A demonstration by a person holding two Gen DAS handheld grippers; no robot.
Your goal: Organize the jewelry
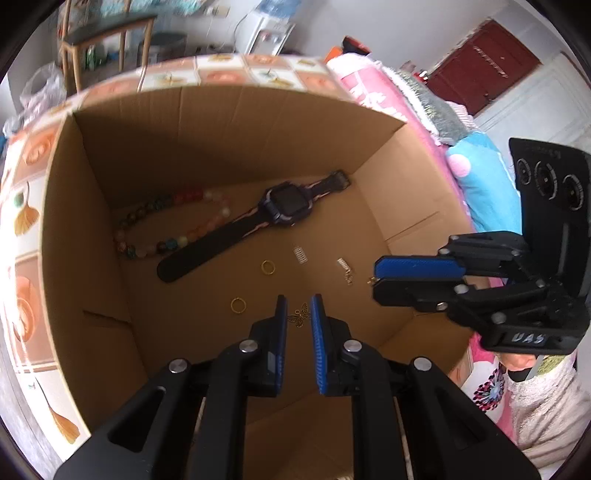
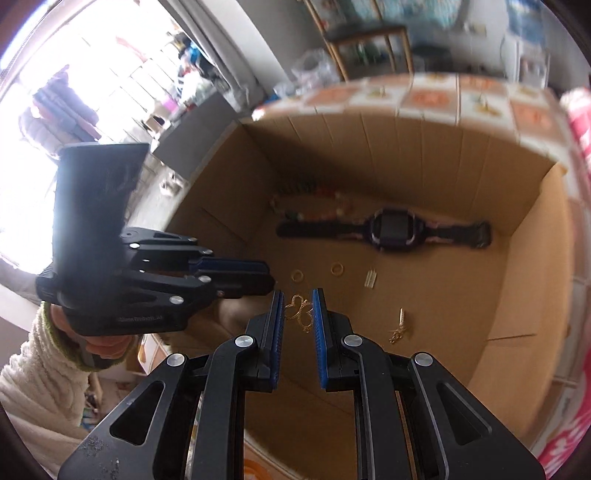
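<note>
A cardboard box (image 1: 92, 229) holds the jewelry. On its floor lie a black watch (image 1: 284, 206), a multicoloured bead bracelet (image 1: 166, 221), two gold rings (image 1: 268, 266) (image 1: 238, 305), a gold butterfly pendant (image 1: 299, 315), a silver clip (image 1: 300, 254) and a small silver piece (image 1: 345, 271). My left gripper (image 1: 298, 306) is open above the pendant, empty. My right gripper (image 2: 298, 301) is open above the box floor, empty; it shows in the left wrist view (image 1: 376, 275) at the right. The watch (image 2: 391, 230), the pendant (image 2: 301, 312) and the rings (image 2: 337, 268) show in the right wrist view.
The box has a patterned outside (image 1: 26, 206). A pink and blue quilt (image 1: 476, 184) lies to the right. A wooden stool (image 1: 103, 40), a water dispenser (image 1: 269, 29) and a red cabinet (image 1: 480, 66) stand behind.
</note>
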